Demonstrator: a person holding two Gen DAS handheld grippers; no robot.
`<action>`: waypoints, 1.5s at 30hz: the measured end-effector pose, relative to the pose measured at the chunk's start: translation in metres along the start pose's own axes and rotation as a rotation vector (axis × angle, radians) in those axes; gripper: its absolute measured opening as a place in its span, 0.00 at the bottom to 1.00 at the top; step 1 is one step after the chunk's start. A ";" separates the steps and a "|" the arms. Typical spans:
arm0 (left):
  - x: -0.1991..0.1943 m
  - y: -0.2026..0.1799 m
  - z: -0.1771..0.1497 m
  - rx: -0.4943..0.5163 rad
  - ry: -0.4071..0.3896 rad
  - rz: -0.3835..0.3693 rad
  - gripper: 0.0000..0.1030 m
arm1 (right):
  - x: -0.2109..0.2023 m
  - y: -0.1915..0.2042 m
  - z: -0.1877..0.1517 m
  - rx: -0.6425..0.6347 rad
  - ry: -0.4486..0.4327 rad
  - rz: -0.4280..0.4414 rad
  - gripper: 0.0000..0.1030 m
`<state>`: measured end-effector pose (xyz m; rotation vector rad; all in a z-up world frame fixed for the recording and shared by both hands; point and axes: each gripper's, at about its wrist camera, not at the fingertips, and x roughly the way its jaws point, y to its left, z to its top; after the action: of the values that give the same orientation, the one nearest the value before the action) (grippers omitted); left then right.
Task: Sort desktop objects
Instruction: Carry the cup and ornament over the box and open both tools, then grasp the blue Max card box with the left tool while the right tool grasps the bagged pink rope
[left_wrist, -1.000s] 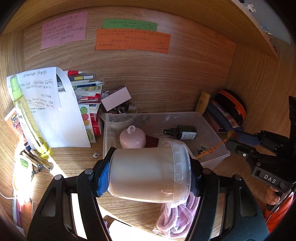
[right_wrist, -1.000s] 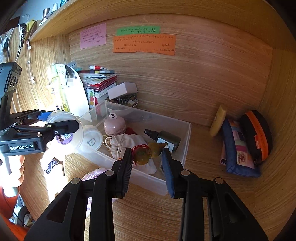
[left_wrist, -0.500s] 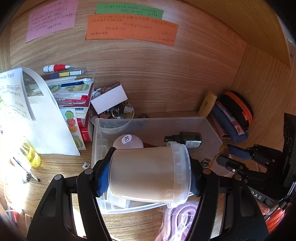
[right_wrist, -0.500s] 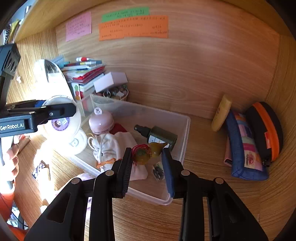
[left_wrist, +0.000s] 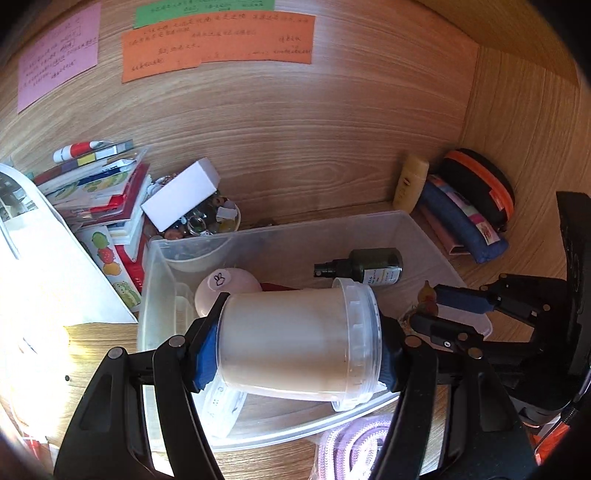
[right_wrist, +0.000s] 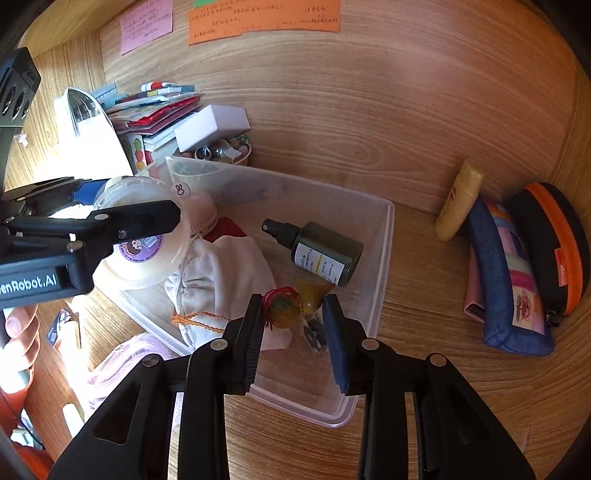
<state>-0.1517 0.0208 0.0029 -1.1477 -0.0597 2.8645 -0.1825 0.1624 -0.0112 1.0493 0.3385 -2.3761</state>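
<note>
We see our left gripper (left_wrist: 295, 354) clamped on a translucent lidded tub (left_wrist: 295, 343), which lies sideways between the blue pads with its lid to the right. It hangs over a clear plastic bin (left_wrist: 155, 280) on the wooden desk. Inside the bin lie a dark spray bottle (left_wrist: 365, 264) on its side and a pink round case (left_wrist: 229, 284). At the right edge our right gripper (left_wrist: 432, 306) reaches over the bin, pinching a small yellowish charm (left_wrist: 426, 293). Behind the bin sit a white box (left_wrist: 181, 194) atop a bowl of trinkets (left_wrist: 207, 225), with stacked booklets (left_wrist: 110, 192) to the left and a blue pouch (left_wrist: 461, 221) to the right.
</note>
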 end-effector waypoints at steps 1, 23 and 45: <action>0.004 -0.001 -0.001 0.004 0.014 -0.006 0.64 | 0.001 -0.001 0.000 0.002 0.003 -0.002 0.28; -0.009 0.011 0.000 -0.041 -0.001 -0.047 0.72 | -0.010 0.009 -0.001 -0.048 -0.026 -0.065 0.47; -0.067 0.036 -0.031 -0.033 -0.063 0.070 0.85 | -0.047 0.011 -0.026 0.140 0.009 0.026 0.82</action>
<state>-0.0835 -0.0186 0.0242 -1.0861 -0.0708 2.9718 -0.1335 0.1810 0.0057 1.1209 0.1625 -2.4002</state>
